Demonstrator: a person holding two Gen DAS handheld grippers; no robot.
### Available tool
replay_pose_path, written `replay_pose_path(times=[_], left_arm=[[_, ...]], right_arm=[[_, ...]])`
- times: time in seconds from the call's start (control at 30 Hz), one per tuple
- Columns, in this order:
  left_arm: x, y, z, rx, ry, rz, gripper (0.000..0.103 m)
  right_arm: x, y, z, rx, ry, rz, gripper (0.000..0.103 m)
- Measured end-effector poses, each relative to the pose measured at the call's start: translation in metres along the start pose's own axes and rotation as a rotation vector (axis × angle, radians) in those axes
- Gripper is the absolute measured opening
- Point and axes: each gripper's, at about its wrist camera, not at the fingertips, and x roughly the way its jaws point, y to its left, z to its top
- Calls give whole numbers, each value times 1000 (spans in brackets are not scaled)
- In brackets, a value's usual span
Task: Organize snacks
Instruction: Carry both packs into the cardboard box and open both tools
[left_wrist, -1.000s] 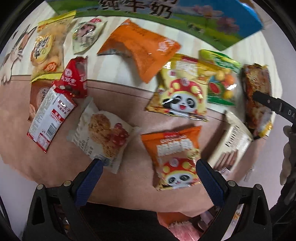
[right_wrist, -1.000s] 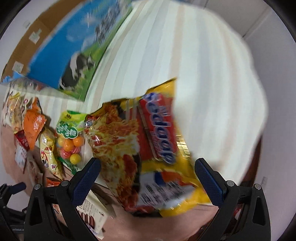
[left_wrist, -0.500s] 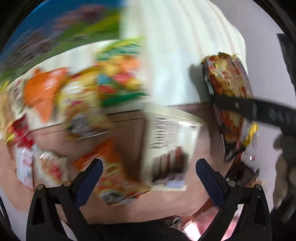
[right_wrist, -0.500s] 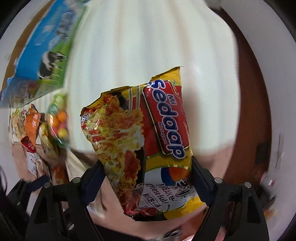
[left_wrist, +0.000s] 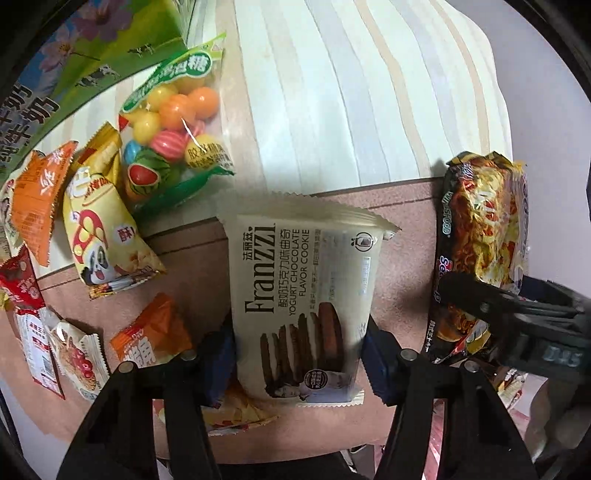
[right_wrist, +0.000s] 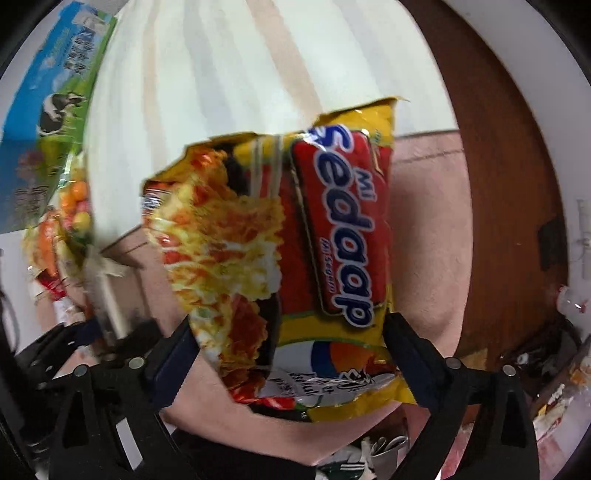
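Snacks lie scattered over a striped cloth and a pinkish surface, and each hand is picking one.

From the left wrist, the left gripper (left_wrist: 299, 354) points straight down with the Franzzi cookie pack (left_wrist: 306, 306) between its blue pads (left_wrist: 378, 360). The jaws are closing, and both pads already meet the pack's long edges near its bottom seam, so the grip looks taken, crosswise where the pack is narrowest. Beyond and to the left of the fingers lie the gumball bag (left_wrist: 173, 122), a yellow panda bag (left_wrist: 99, 229) and an orange packet (left_wrist: 151, 338) just beside the left finger. To the right, the right gripper's finger crosses the noodle packet (left_wrist: 480, 243).

From the right wrist, the right gripper (right_wrist: 291, 354) straddles that same noodle packet (right_wrist: 295, 258), its pads against the packet's two sides at the near end. The jaws are opening slightly, though the packet sits wedged between them. A milk carton box (right_wrist: 48, 103) lies far to the left.
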Motion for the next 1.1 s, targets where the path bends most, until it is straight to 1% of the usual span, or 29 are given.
replay_pose_path(times=[0.03,0.1,0.17,0.23,0.3,0.37,0.47,0.53,0.6,0.63,0.7,0.73,0.77,0.8,0.9,0.93,0.97,1.03,1.1], left_arm=[[-6,-7,5,1,-8,9,57],[-16,-9,3,1,-19,15,57],[-29,-8,-2,3,-52,27,57],[-44,-8,-8,15,-87,29,57],[-61,-5,-12,31,-126,35,57],[-81,2,-17,39,-161,16,57],[-117,23,-24,46,-215,-20,57],[-141,40,-26,42,-243,-52,57],[-170,64,-29,35,-276,-86,57],[-181,68,-26,32,-285,-98,57],[-206,91,-24,20,-308,-121,57],[-222,99,-14,16,-316,-125,57],[-232,107,-10,13,-327,-128,57],[-246,122,-4,5,-339,-125,57],[-265,158,20,-32,-369,-95,57],[-269,169,29,-50,-376,-84,57],[-271,180,41,-68,-375,-80,57],[-269,206,61,-112,-363,-87,57],[-265,218,84,-143,-357,-83,57]], right_arm=[[1,2,-5,11,-23,-3,86],[-2,7,-15,30,-55,-22,83],[-3,11,-25,56,-82,-21,82],[-6,17,-37,79,-97,-3,82],[-5,35,-54,93,-108,18,82],[-12,48,-68,103,-128,40,82],[-26,75,-91,118,-158,81,82],[-35,100,-105,120,-181,114,82],[-49,133,-119,109,-213,138,82],[-57,145,-121,103,-225,147,82],[-74,178,-126,87,-252,189,82],[-82,187,-121,80,-258,210,82],[-87,205,-120,66,-267,232,82],[-105,209,-111,53,-275,254,82],[-114,262,-102,8,-293,291,82],[-115,284,-95,-10,-302,295,82],[-116,297,-88,-24,-305,296,82],[-115,331,-71,-63,-312,280,82],[-121,348,-56,-89,-309,269,82]])
